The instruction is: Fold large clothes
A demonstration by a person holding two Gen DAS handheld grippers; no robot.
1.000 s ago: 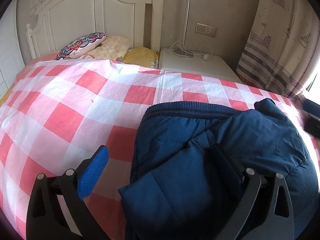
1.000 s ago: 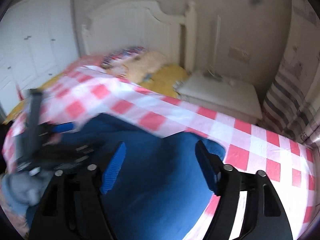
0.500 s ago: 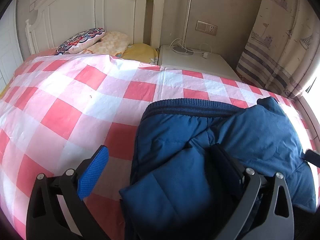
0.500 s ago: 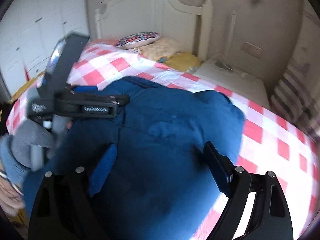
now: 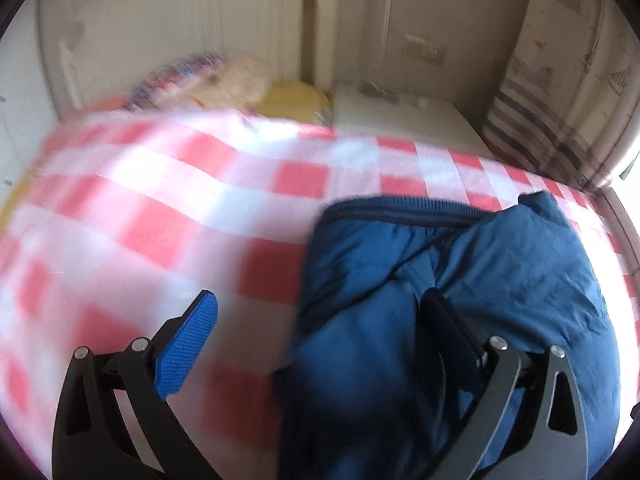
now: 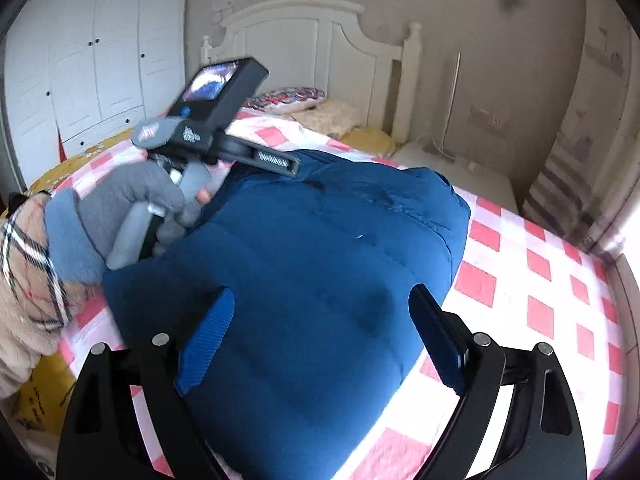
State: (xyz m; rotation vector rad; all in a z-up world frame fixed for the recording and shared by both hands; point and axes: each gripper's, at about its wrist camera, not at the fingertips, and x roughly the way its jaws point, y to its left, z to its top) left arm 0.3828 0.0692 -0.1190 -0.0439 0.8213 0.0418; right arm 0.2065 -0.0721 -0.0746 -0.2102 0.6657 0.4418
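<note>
A dark blue padded jacket (image 5: 460,288) lies folded in a bundle on the red and white checked bedspread (image 5: 168,208). It also shows in the right wrist view (image 6: 320,264). My left gripper (image 5: 320,316) is open, above the jacket's left edge, with nothing between its fingers. My right gripper (image 6: 320,308) is open and empty, just above the near part of the jacket. In the right wrist view the left gripper's body (image 6: 216,120), held in a gloved hand (image 6: 128,204), sits over the jacket's far left side.
Pillows (image 6: 304,100) lie at the white headboard (image 6: 304,44). A white nightstand (image 5: 400,120) with a lamp pole stands beside the bed. A striped curtain (image 5: 560,92) hangs at the right. White wardrobes (image 6: 92,64) stand at the left.
My right gripper has swung back and to the right, so the whole jacket and the left gripper now show. My left gripper has pulled back and the view is blurred. Both stay open.
</note>
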